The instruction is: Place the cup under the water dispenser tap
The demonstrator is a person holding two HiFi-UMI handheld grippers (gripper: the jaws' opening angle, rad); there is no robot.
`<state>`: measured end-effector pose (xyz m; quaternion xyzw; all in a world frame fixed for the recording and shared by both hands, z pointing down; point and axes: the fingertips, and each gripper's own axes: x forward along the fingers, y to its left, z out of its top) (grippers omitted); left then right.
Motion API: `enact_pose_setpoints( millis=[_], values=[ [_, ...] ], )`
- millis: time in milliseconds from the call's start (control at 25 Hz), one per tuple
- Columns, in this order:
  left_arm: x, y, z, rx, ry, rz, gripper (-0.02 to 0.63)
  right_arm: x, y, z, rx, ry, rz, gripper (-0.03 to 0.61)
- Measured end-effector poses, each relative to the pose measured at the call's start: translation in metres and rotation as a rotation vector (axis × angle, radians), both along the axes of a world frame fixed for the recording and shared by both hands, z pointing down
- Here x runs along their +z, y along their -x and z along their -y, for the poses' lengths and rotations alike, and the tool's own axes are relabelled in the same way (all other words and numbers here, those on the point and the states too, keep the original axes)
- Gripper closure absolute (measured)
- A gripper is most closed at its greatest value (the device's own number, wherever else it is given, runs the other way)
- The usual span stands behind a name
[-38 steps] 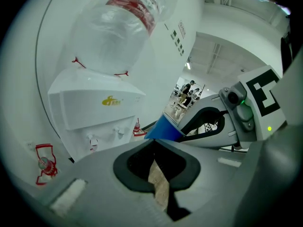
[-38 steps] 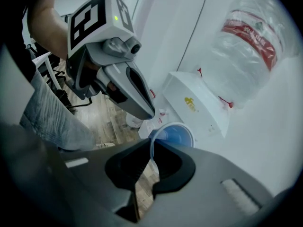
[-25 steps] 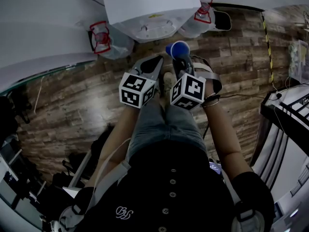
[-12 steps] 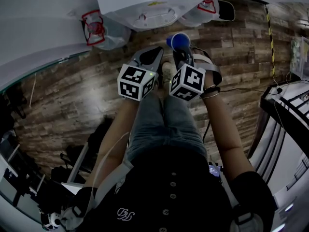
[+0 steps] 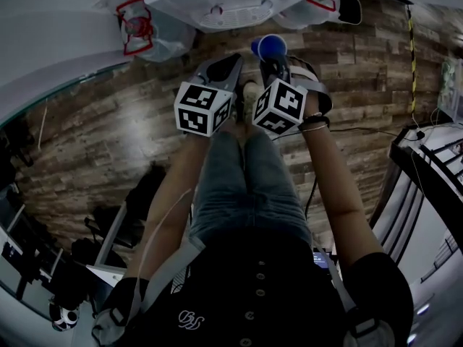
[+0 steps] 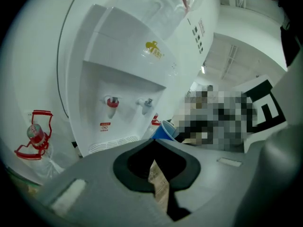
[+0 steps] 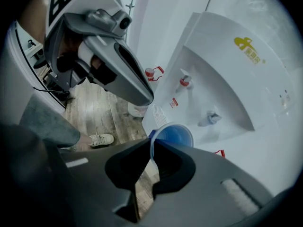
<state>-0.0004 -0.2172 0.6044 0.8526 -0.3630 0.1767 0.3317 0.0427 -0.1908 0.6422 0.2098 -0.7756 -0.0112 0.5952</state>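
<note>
Before the white water dispenser the person is standing on a wooden floor and is holding one hand-held gripper in each hand. The right hand-held gripper is gripping the blue cup by its thin wall. One jaw is sitting inside the rim and the other outside, so the jaws are almost closed and are pressing on the cup's side. The cup is hanging in the air in front of the dispenser, near to it but not touching it, and its open mouth is showing in the right gripper view. On the dispenser front a red tap and a grey-blue tap are standing side by side in the recess, above a white drip grille. The cup is apart from both taps.

The left hand-held gripper is carrying nothing: its jaws are meeting at the tips, and only a narrow slit behind them is showing the floor. It is pointing toward the dispenser, just at the left of the right one, and their two marker cubes are lying near each other in the head view.

Two clear water bottles with red handles are lying on the floor, one at the left of the dispenser and one at its right. A light shoe of the person is showing below the grippers
</note>
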Motion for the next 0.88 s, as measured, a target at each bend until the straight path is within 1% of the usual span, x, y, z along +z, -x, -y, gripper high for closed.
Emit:
enact_pose_setpoints(
  millis=[200, 400, 520, 720, 880],
  values=[
    [0.017, 0.002, -0.001, -0.013, -0.015, 0.0, 0.609, 0.031, 0.0, 0.0, -0.014, 0.003, -0.014, 0.554],
    [0.04, 0.001, -0.005, -0.014, 0.017, -0.001, 0.609, 0.057, -0.004, 0.0, -0.02, 0.001, -0.038, 0.554],
    [0.051, 0.001, 0.0, -0.024, 0.02, -0.001, 0.609, 0.069, -0.004, 0.008, -0.022, -0.019, -0.042, 0.554],
    [0.06, -0.003, 0.01, -0.029, -0.001, -0.006, 0.609, 0.077, -0.002, 0.021, -0.037, -0.044, -0.048, 0.554],
    [0.063, -0.003, 0.018, -0.051, -0.014, -0.016, 0.609, 0.087, -0.002, 0.027, -0.054, -0.026, -0.064, 0.554]
  ],
)
